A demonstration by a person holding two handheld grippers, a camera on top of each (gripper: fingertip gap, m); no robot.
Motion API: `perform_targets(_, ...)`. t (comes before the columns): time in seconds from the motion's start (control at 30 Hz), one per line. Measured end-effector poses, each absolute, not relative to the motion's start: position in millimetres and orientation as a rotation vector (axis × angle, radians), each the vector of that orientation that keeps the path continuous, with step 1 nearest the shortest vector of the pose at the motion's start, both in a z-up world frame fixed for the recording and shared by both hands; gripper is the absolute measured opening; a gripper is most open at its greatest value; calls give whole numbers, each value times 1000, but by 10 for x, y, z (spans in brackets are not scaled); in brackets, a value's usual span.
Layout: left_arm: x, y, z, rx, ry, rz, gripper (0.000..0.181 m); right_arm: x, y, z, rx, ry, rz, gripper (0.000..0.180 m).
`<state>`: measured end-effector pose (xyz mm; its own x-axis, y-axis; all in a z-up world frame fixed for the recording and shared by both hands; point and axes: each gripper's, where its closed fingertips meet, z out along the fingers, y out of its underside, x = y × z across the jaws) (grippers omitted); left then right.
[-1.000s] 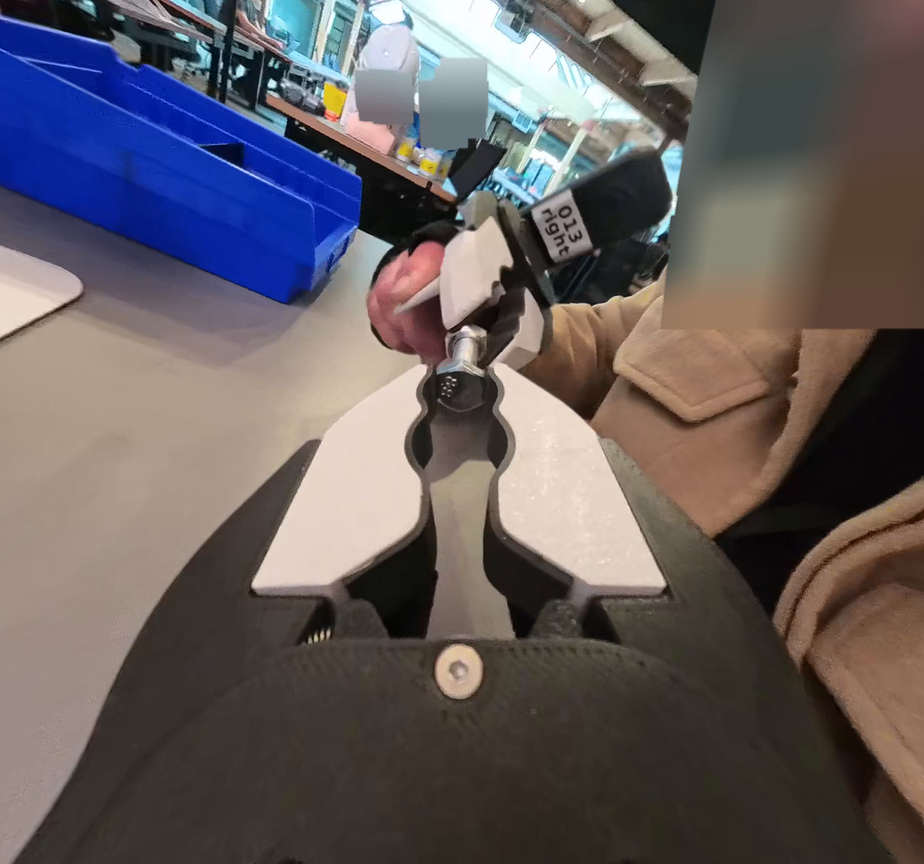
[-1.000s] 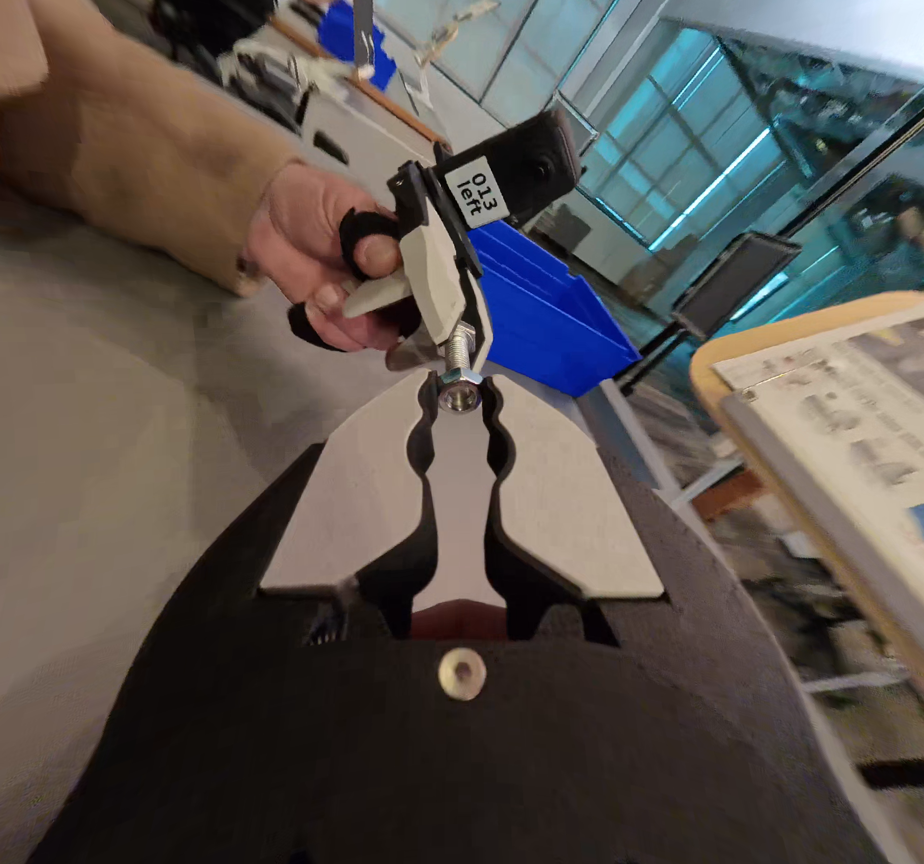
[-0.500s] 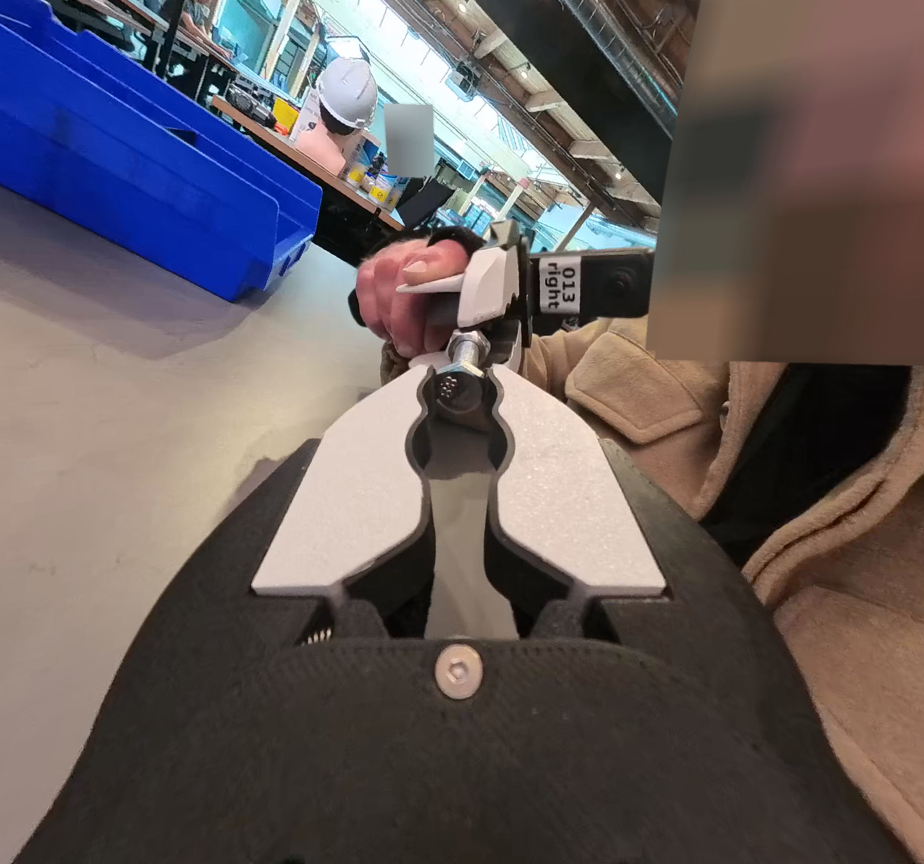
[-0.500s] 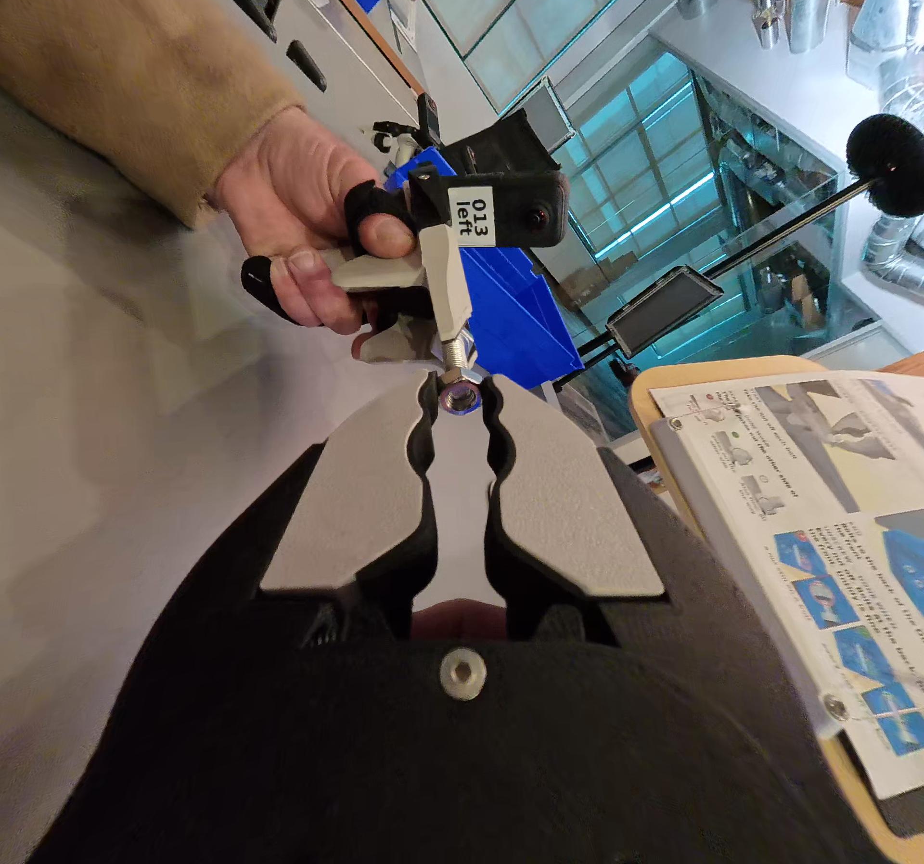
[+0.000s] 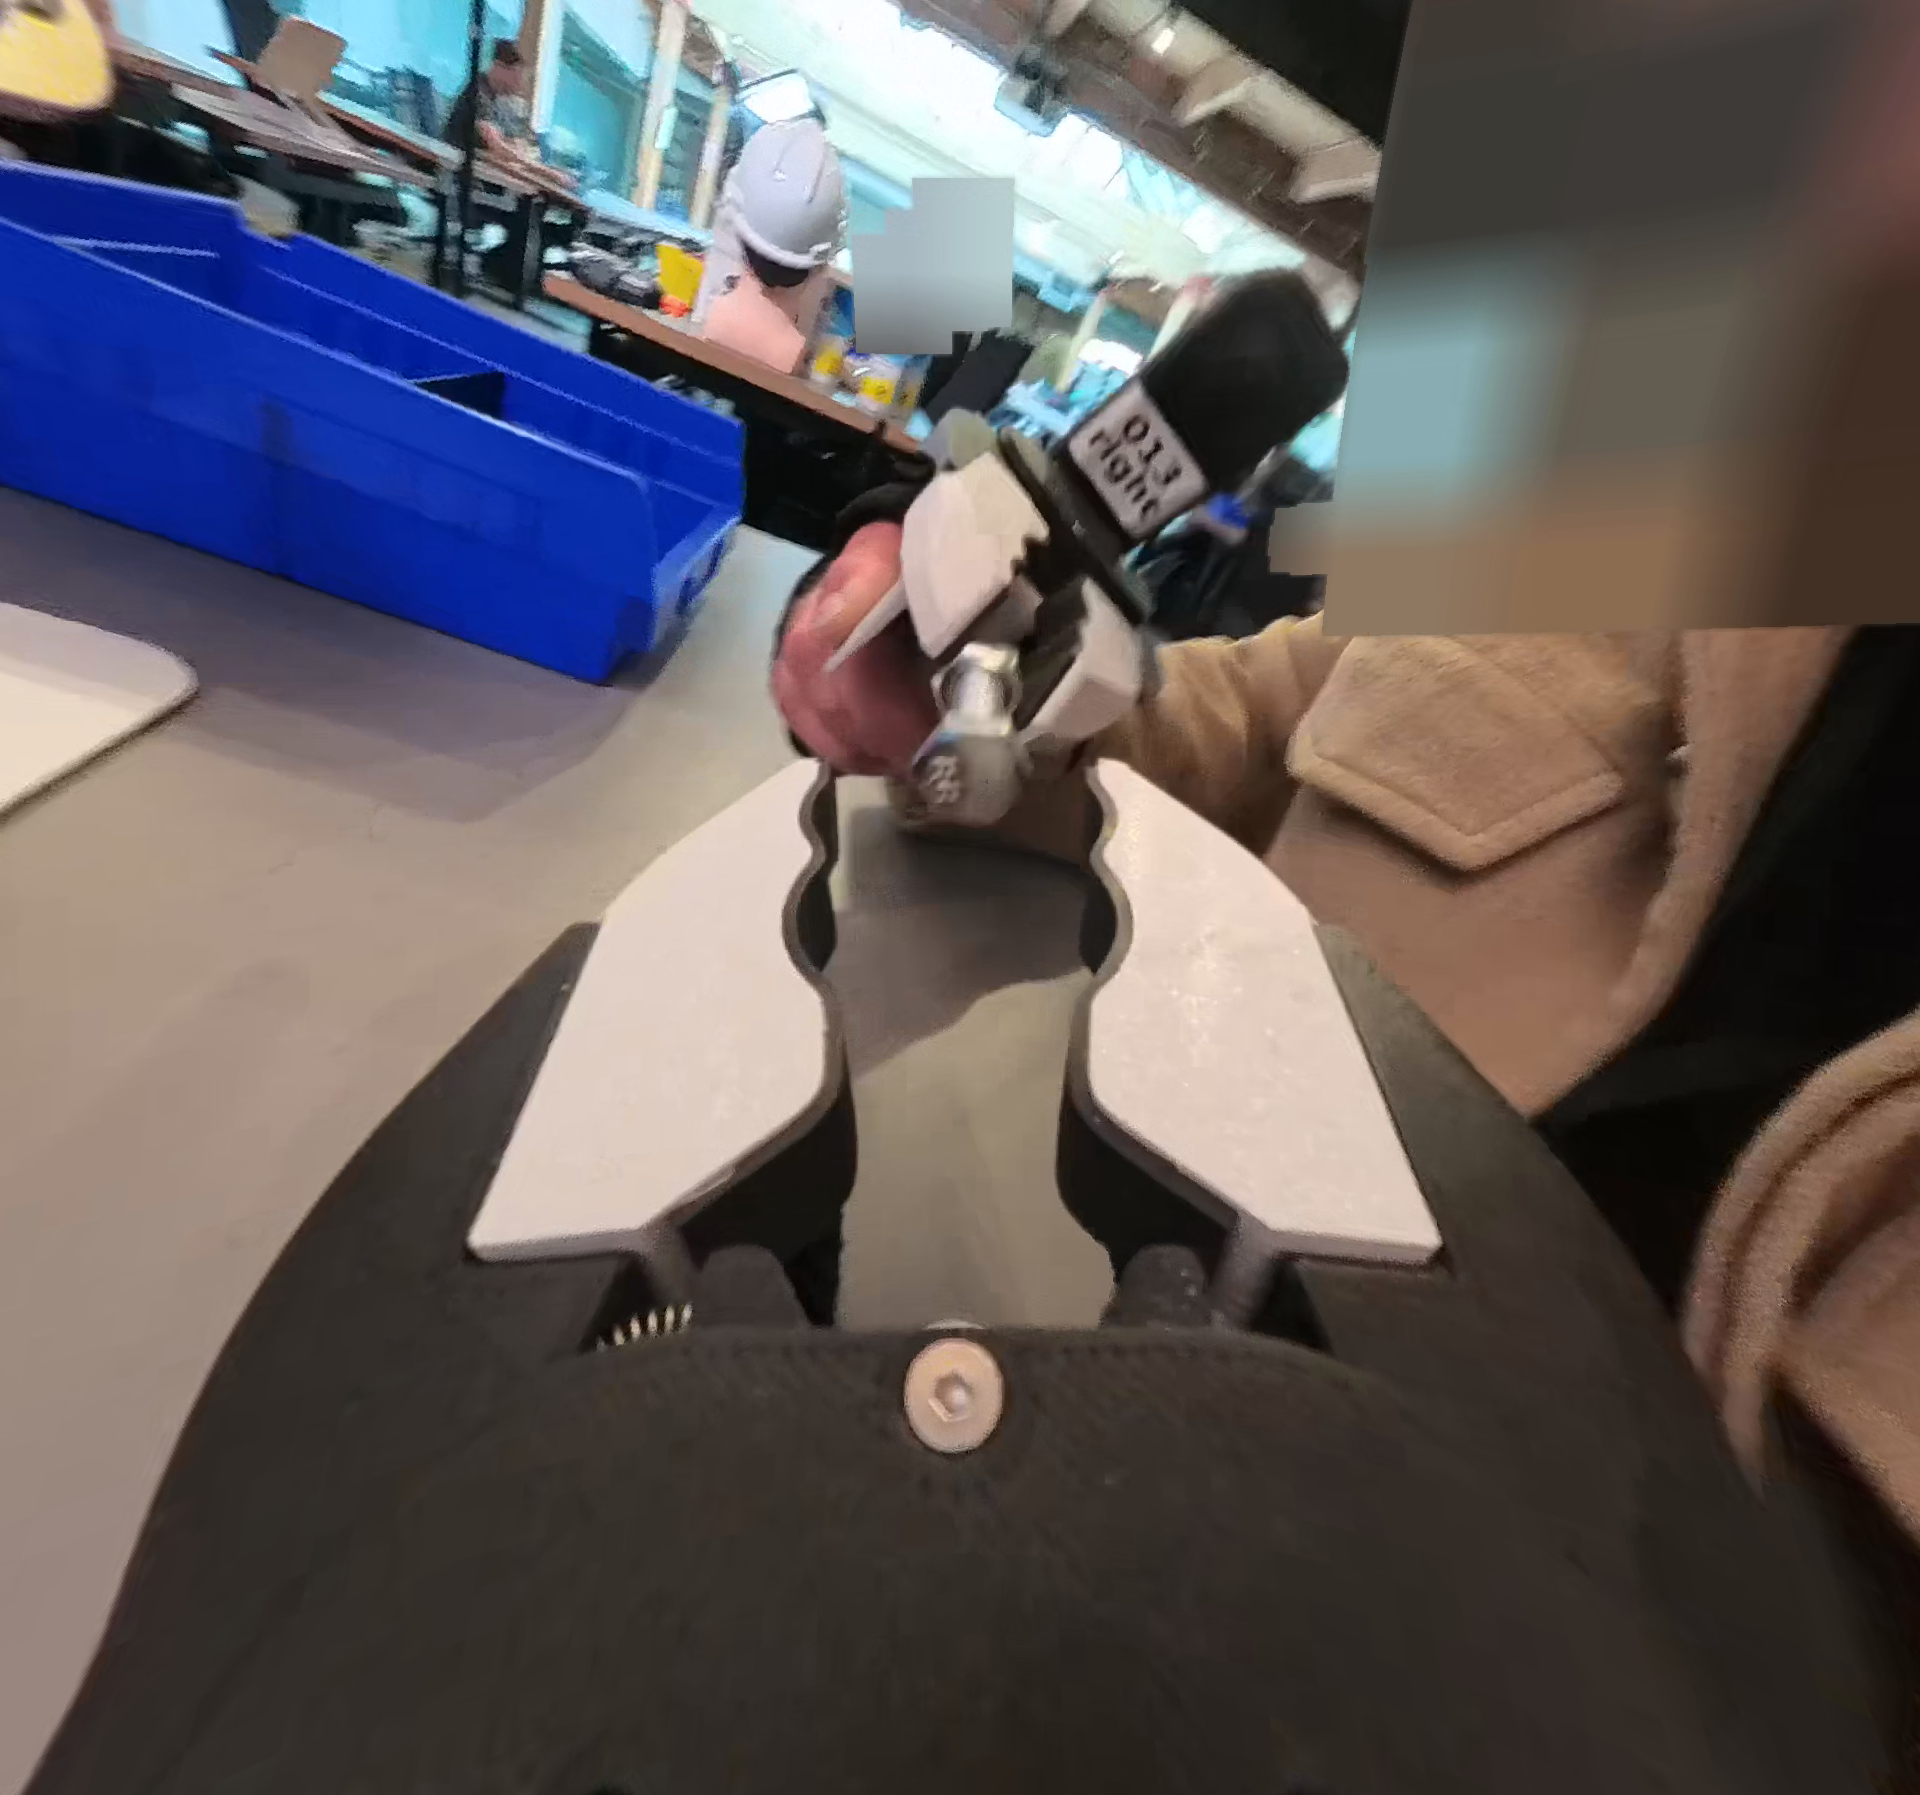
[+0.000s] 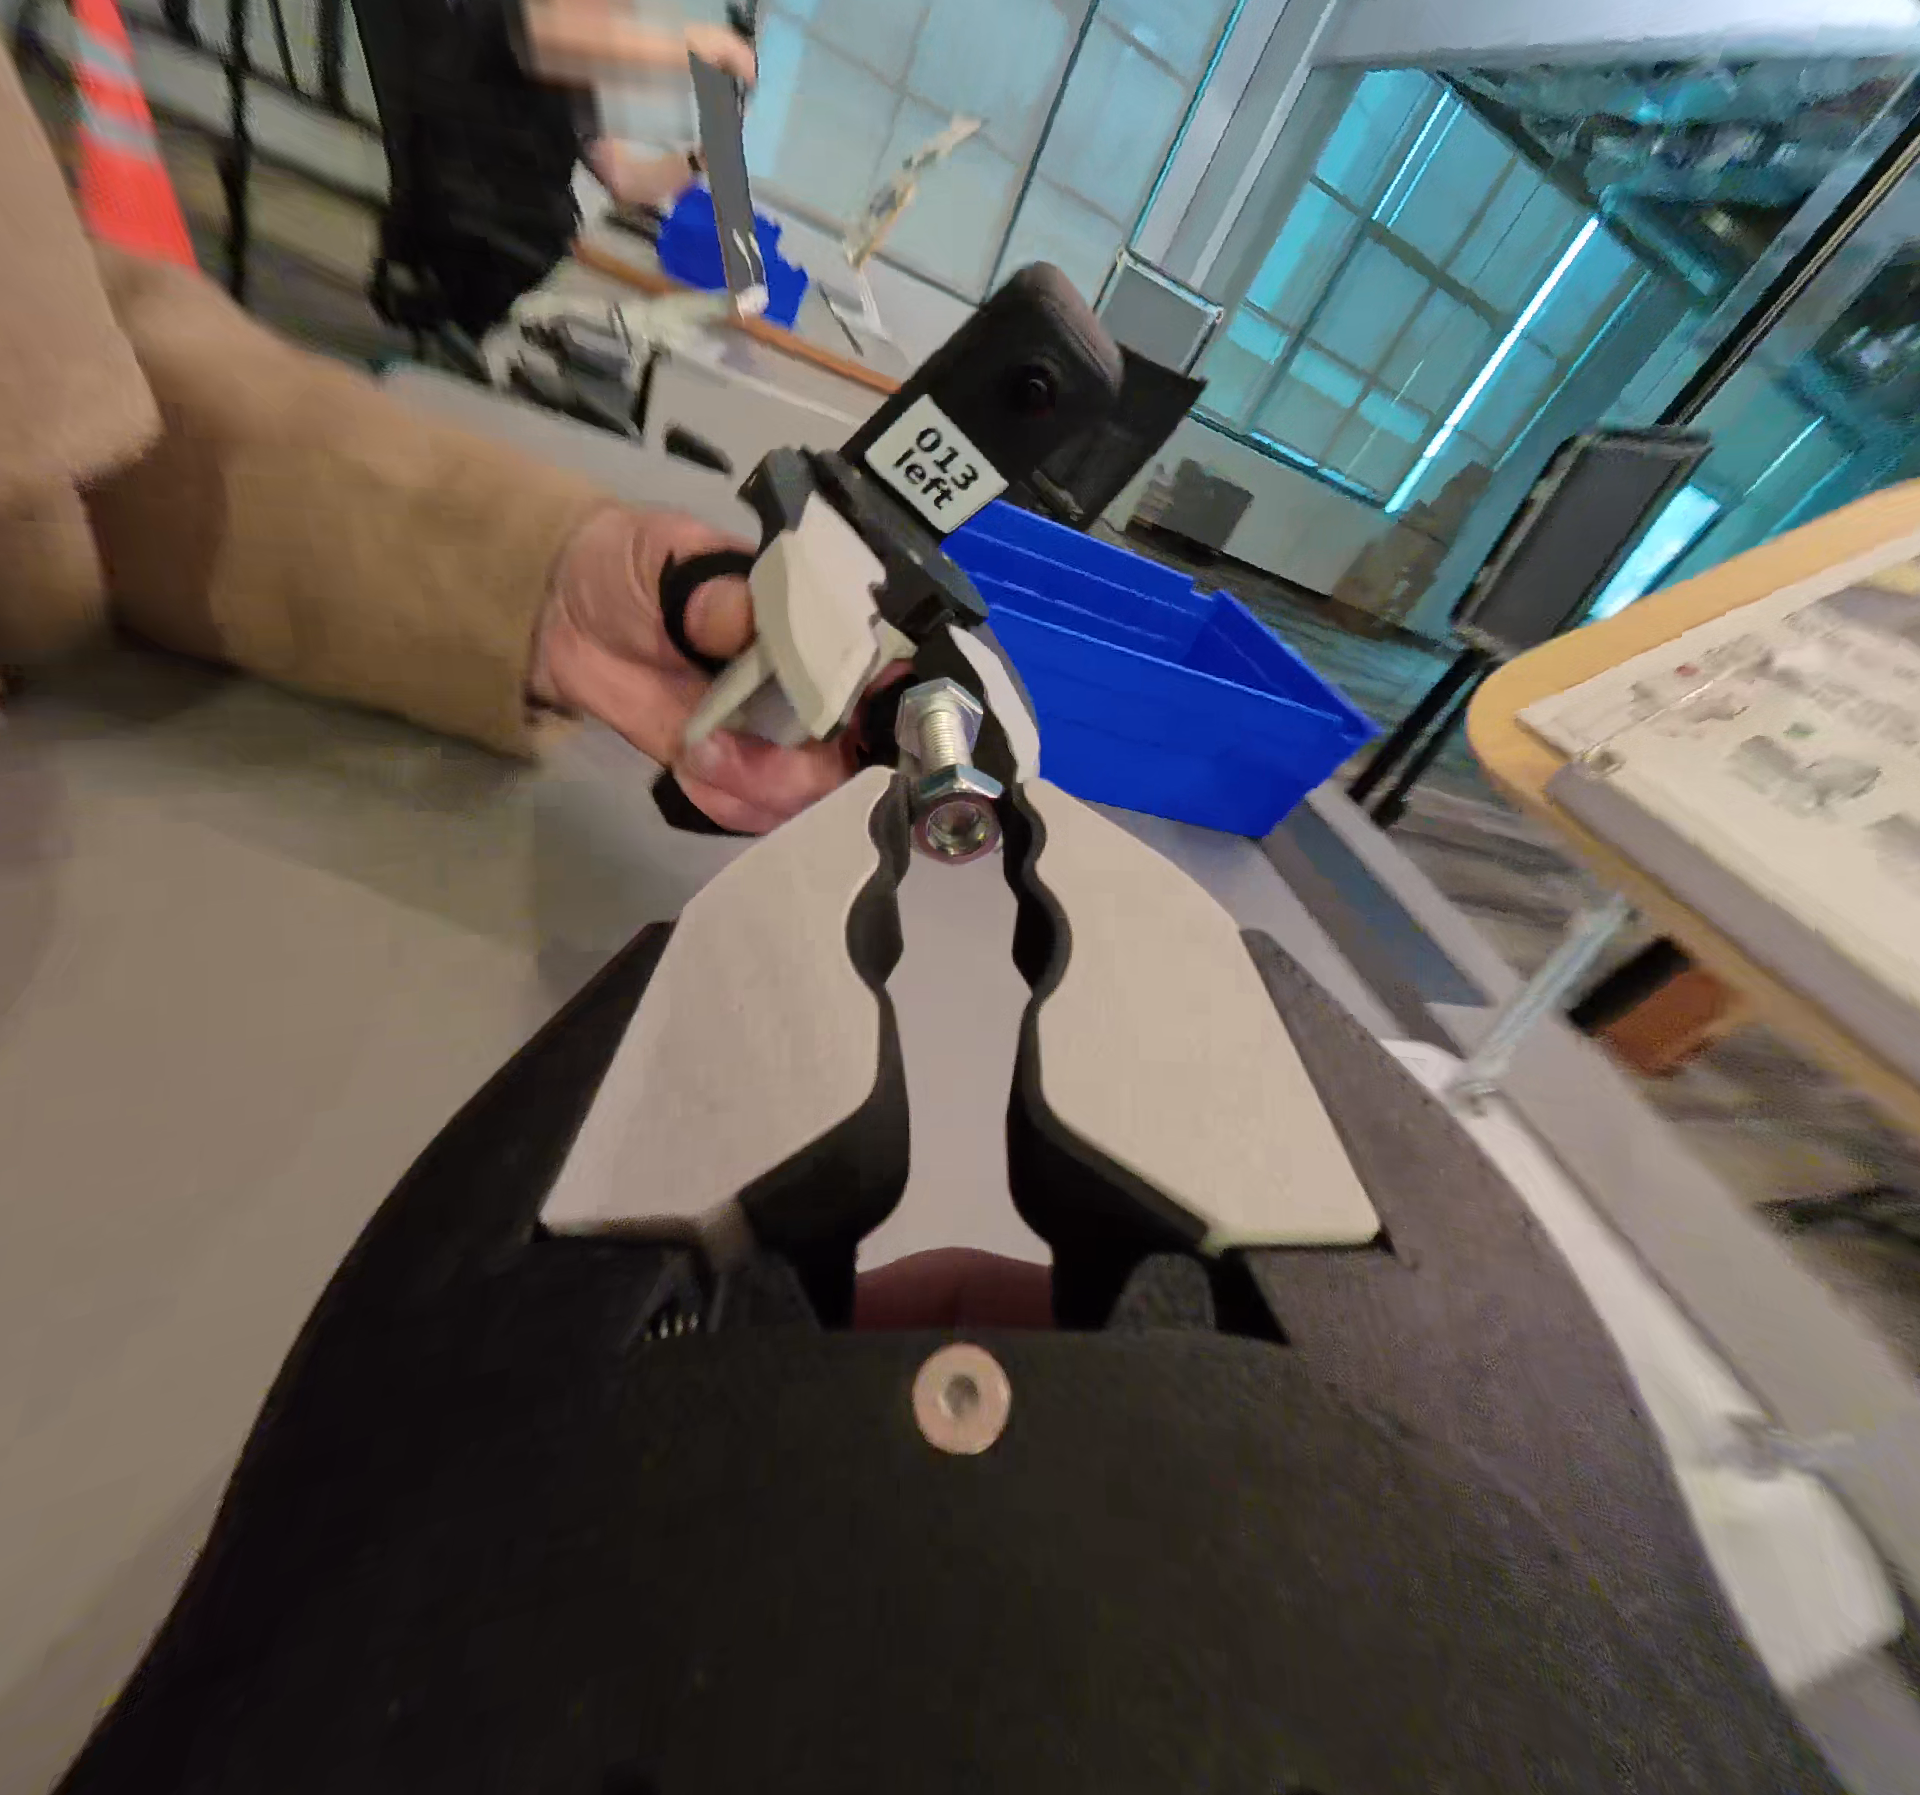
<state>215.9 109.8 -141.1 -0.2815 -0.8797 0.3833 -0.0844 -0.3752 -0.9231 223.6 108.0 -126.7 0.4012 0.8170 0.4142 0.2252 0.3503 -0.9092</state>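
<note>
A grey worktable (image 5: pixel 260 862) in a busy workshop, long benches and tall windows behind; a blue bin (image 5: pixel 364 457) sits on the far side of the table in the left wrist view, and a white mat (image 5: pixel 62 696) lies at that view's left edge; in the right wrist view a wooden board with a printed sheet (image 6: pixel 1714 706) stands to the right and an orange cone (image 6: pixel 120 135) far off to the left.

My right gripper (image 6: pixel 956 789) is pinched almost shut; its tips clamp a steel nut (image 6: pixel 954 815), and through that nut runs a bolt (image 6: pixel 940 743), shaft pointing away from me, its hex head at the far end; both are held up above the table, touching nothing else that I can see.

My left gripper (image 5: pixel 961 789) is spread wide with nothing in its grip; the bolt's head hangs just at the mouth of its fingers, between the two tips but apart from both; no pad touches metal. My left hand (image 6: pixel 623 633), in a beige sleeve (image 6: pixel 312 540), grips that tool's handle just beyond the bolt; the two tools face each other nose to nose; motion blur softens the far gripper in the left wrist view.
</note>
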Motion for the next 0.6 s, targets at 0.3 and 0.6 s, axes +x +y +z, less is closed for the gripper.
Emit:
perform_targets(0.3, 2125, 1147, -1321, -1154, 1387, -1128, 40, 2232, 1034, -1230, -1352, -872, 1251, 17)
perform_targets(0.6, 2115, 1044, -1276, -1052, 1462, -973, 22, 2216, 1030, -1257, -1390, -750, 1547, 17)
